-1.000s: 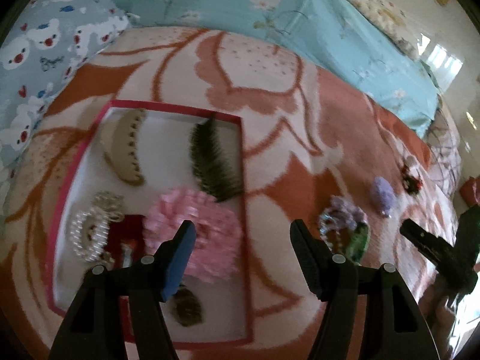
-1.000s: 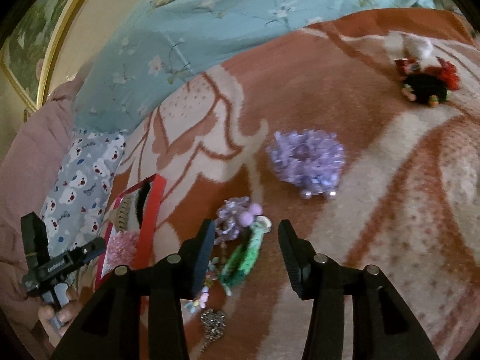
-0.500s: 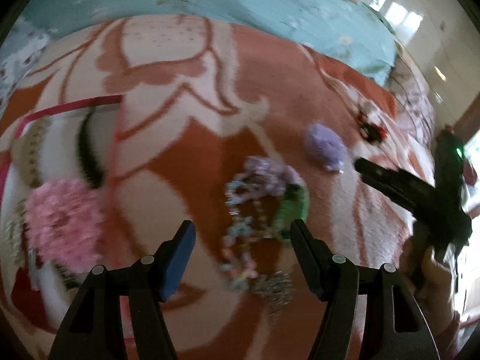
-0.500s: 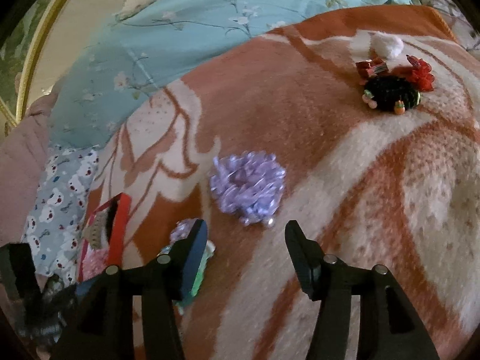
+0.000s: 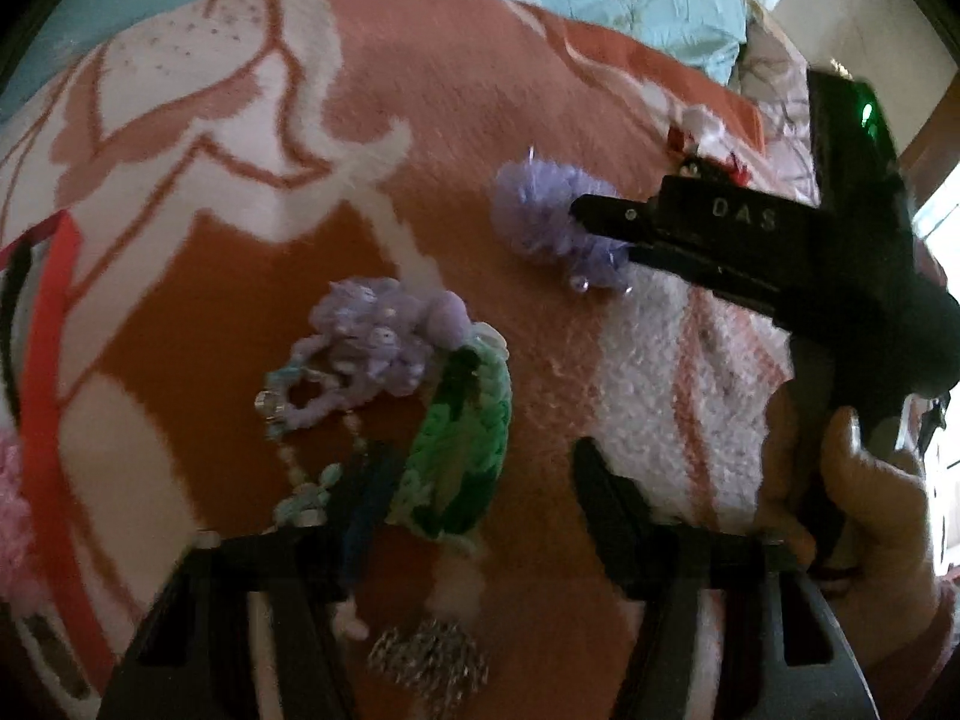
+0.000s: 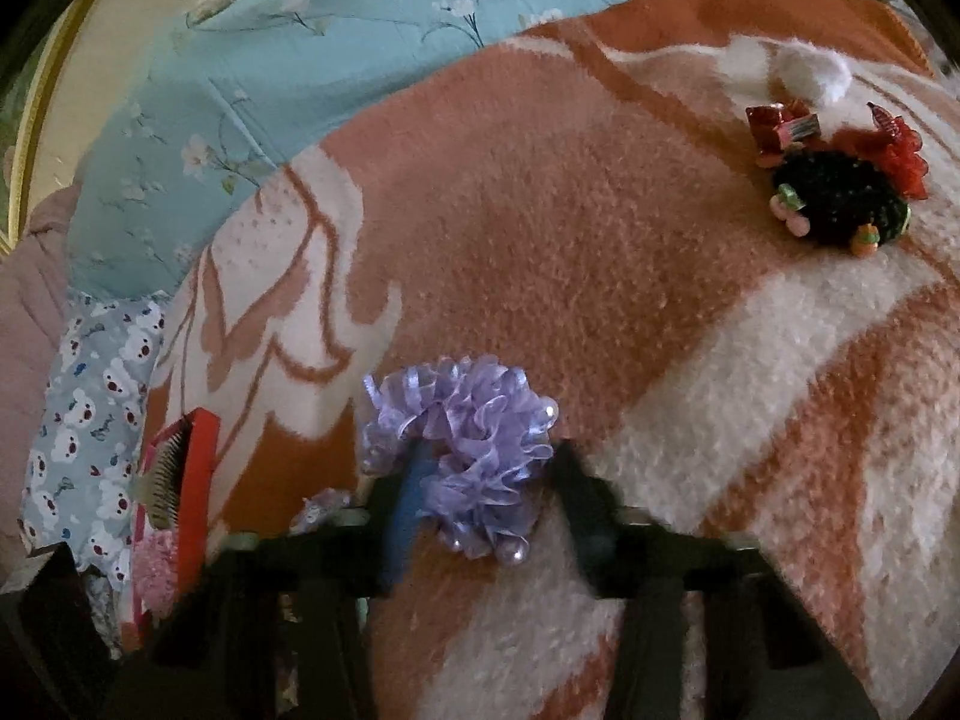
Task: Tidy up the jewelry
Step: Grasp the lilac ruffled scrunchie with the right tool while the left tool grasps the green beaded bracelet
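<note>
In the left wrist view my left gripper [image 5: 480,504] hangs low over the orange-and-white blanket [image 5: 468,90]. Its jaws are closing, with a green woven band [image 5: 462,450] between them; the blue pad is next to the band and the other finger is still apart from it. A purple beaded piece [image 5: 372,336] and a silver chain [image 5: 426,660] lie tangled with the band. My right gripper [image 6: 489,504] is closing around a lilac ribbon scrunchie [image 6: 474,450], its fingers flanking the ruffles. The scrunchie [image 5: 540,216] rests on the blanket.
A red-rimmed tray [image 6: 195,480] with a comb clip and a pink scrunchie lies at the left. A black and red hair ornament [image 6: 840,186] sits at the far right of the blanket. A turquoise flowered quilt [image 6: 300,78] lies behind. A hand [image 5: 870,510] holds the right gripper.
The left gripper swung right from the tray to the green band and sank lower. The right gripper moved onto the lilac scrunchie. Both pairs of jaws have narrowed.
</note>
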